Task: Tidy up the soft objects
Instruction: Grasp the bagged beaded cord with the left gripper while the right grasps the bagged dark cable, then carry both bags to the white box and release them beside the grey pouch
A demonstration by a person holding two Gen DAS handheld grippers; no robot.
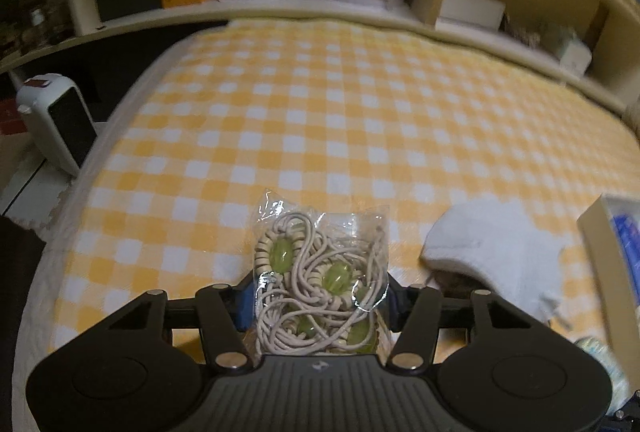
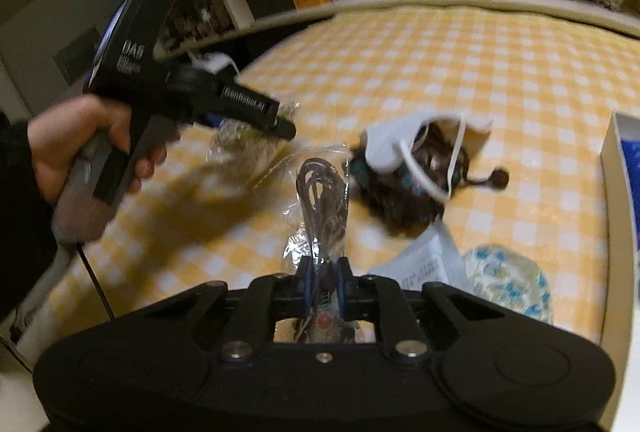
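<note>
Left tongs (image 1: 318, 306) clamp cream cord bag (image 1: 320, 272) | right tongs (image 2: 323, 284) pinch brown cord bag (image 2: 320, 199) | checked blanket (image 1: 360, 103) beyond open

Bed cover (image 1: 360, 103): soft woven cloth, matt, yellow-white check. Bag (image 1: 320, 272): clear glossy plastic film, crinkled (pale cord and shiny green beads inside). Second bag (image 2: 320, 199): same film, dark cord. Claws: matt black plastic, bright metal pins. Sock (image 1: 500, 252): white knit.

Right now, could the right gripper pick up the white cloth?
Probably not yet: the right gripper is already shut on a bag of dark cord. The white cloth lies just ahead with nothing between, so emptying it comes first.
</note>
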